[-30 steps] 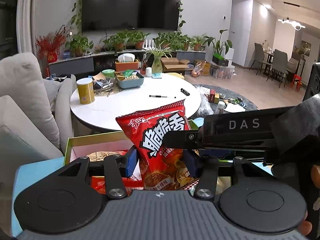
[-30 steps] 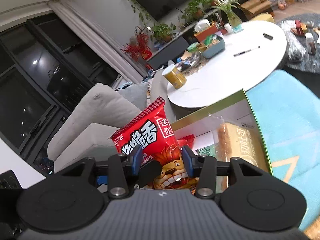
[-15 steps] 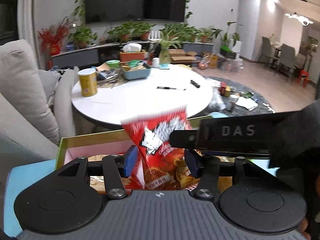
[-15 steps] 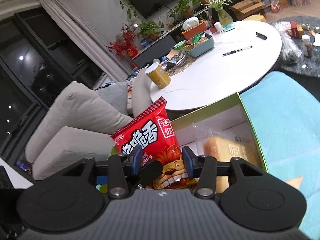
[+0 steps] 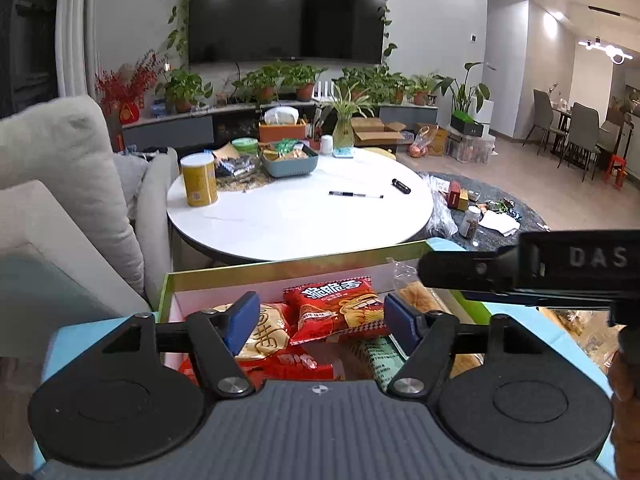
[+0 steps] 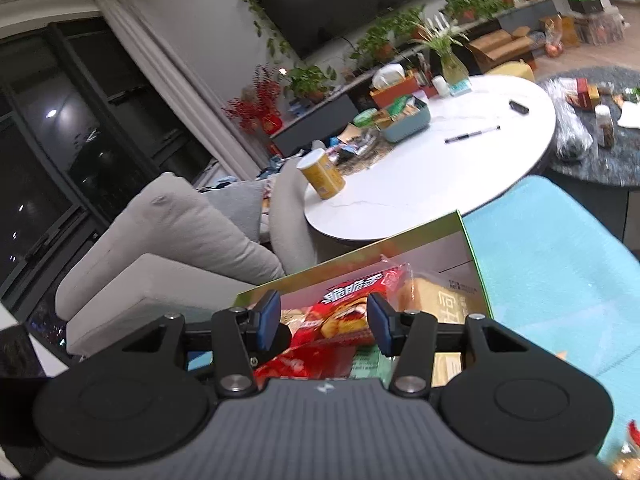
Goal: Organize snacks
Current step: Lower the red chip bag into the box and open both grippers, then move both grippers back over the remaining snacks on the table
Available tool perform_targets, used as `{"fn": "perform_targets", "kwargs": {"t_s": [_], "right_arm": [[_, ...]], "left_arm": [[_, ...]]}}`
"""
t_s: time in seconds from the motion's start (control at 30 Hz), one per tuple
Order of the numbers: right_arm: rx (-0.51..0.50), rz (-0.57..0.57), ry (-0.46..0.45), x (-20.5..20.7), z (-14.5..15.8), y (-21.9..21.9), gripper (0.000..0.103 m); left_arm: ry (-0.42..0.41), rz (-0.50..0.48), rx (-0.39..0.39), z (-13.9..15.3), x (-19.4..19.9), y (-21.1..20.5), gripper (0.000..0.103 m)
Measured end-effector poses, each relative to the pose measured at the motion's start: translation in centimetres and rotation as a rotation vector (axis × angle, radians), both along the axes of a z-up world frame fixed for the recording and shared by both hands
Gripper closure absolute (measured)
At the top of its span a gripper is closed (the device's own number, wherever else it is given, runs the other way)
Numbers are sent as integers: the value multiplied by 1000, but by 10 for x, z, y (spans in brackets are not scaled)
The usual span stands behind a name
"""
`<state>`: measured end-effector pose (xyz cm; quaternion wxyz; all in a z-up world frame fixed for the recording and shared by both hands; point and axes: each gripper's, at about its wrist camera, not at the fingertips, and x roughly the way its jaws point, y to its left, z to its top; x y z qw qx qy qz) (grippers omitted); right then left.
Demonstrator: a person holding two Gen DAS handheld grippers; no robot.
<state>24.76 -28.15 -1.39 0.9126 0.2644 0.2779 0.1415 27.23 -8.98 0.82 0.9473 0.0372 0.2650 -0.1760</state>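
Left gripper (image 5: 318, 316) jaws opening, nothing clamped, pads clear of contents. Right gripper (image 6: 323, 322) jaws opening, nothing pressed between pads. Red chip bag (image 5: 338, 310) lying flat inside green-rimmed box (image 5: 280, 266), atop other snack packets, bread packet (image 6: 434, 300) just beside it. Box on blue surface (image 6: 560, 264), near white round table (image 5: 300, 220)

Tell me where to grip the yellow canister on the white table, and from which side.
Grip the yellow canister across its mid-body, coming in level from the near side. It stands upright, a plain cylinder; clutter crowds its far right, but the white table in front looks bare.
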Motion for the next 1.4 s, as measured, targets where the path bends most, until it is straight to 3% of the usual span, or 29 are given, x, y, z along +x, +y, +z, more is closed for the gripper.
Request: {"fn": "perform_targets", "kwargs": {"t_s": [0.13, 0.27, 0.57, 0.83, 1.07, 1.4], "right_arm": [[-39, 20, -44, -23, 11, 3, 71], [-78, 37, -93, -51, 24, 6, 58], [-115, 74, -170, -107, 42, 9, 56], [-168, 100, -178, -150, 35, 9, 55], [-195, 112, -152, -172, 8, 11, 55], [-198, 152, -67, -183, -27, 21, 55]], "left_arm": [[-13, 4, 13, 12, -21, 3, 28], [-36, -5, 10, 25, -46, 5, 25], [-83, -11, -13, 41, -110, 19, 22], [-101, 31, -5, 27, -166, 44, 20], [-85, 95, -9, 7, -202, 77, 17], [-3, 177, 23, -33, -221, 109, 17]]}}
